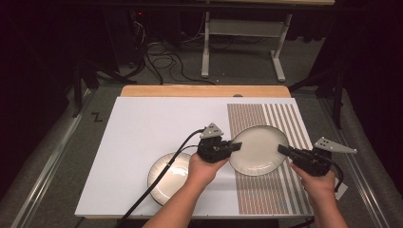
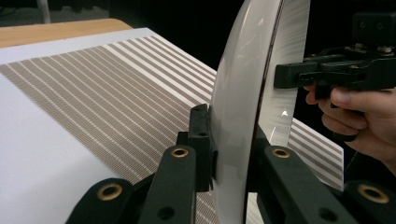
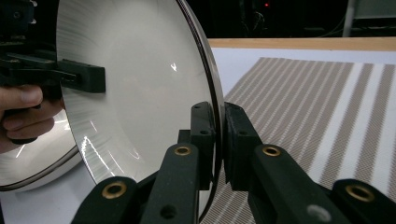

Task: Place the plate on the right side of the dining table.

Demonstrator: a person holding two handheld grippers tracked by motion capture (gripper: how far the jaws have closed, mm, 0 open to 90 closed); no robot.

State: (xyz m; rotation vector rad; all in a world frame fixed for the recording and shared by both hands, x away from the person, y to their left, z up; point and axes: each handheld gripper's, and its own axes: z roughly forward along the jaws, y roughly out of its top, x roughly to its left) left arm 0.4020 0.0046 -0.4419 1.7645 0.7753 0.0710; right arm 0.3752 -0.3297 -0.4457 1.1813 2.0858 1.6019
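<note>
A white plate hangs right of centre in the high view, gripped at opposite rims by two hand-held grippers. The left hand-held gripper pinches the plate's left edge, its jaws clamped on the rim; in the left gripper view the plate stands edge-on between those jaws at centre frame. The right hand-held gripper bites the plate's right edge, jaws likewise closed on the rim; in the right gripper view the plate fills the upper left, its rim caught between the jaws at centre. The plate sits over the striped mat on the right part of the table. A second plate lies flat at lower centre, just left of the left hand and partly under it.
</note>
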